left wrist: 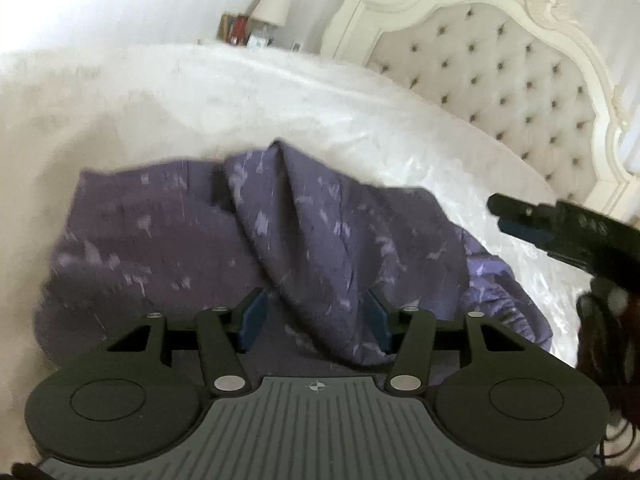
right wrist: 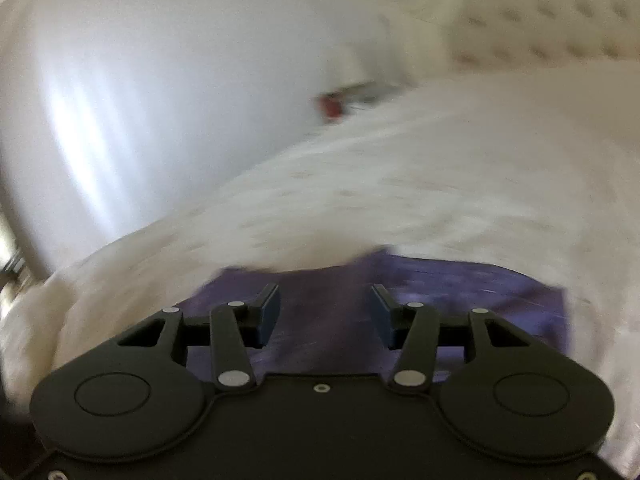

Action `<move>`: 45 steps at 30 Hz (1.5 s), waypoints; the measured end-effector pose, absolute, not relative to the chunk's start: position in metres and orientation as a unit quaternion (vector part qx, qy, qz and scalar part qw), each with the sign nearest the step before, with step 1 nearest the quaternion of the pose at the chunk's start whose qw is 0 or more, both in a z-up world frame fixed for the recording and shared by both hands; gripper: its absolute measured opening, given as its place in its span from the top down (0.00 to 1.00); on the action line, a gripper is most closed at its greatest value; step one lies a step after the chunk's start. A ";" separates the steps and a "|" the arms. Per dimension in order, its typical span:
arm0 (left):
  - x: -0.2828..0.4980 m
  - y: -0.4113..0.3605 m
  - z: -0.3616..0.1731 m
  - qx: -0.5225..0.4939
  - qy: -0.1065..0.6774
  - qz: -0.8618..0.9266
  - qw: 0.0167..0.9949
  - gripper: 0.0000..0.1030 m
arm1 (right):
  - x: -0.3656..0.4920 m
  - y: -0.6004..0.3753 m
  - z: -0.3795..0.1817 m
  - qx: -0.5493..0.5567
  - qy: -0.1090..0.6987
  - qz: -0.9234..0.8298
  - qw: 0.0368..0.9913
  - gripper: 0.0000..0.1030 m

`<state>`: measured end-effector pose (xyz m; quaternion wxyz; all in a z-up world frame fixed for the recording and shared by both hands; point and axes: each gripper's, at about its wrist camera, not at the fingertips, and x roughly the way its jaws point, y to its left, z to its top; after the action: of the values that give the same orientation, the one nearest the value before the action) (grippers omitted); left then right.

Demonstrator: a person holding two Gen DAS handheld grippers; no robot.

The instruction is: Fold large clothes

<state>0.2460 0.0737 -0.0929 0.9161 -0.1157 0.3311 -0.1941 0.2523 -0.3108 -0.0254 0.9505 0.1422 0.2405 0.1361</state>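
Note:
A large purple garment (left wrist: 256, 240) with pale flecks lies crumpled on a white bed cover (left wrist: 200, 92). A raised fold runs down its middle toward my left gripper (left wrist: 316, 312), which is open, its blue pads on either side of the fold. My right gripper shows at the right edge of the left wrist view (left wrist: 500, 210), above the bed beside the garment. In the blurred right wrist view the right gripper (right wrist: 324, 308) is open over a flat part of the purple garment (right wrist: 460, 292), holding nothing.
A cream tufted headboard (left wrist: 500, 80) stands at the back right. A bedside table with a lamp (left wrist: 272, 8) and small items is at the far edge. White wall (right wrist: 160, 80) lies beyond the bed.

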 end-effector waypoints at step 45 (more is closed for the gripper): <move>0.050 0.169 -0.096 -0.065 0.473 -0.128 0.869 0.00 | 0.019 -0.400 -0.059 0.220 0.492 -0.023 0.842 0.04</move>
<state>0.0499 0.1694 -0.0960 0.8692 -0.0647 0.4732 -0.1282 0.0190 -0.3997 -0.0595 0.8419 0.2205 0.4920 -0.0228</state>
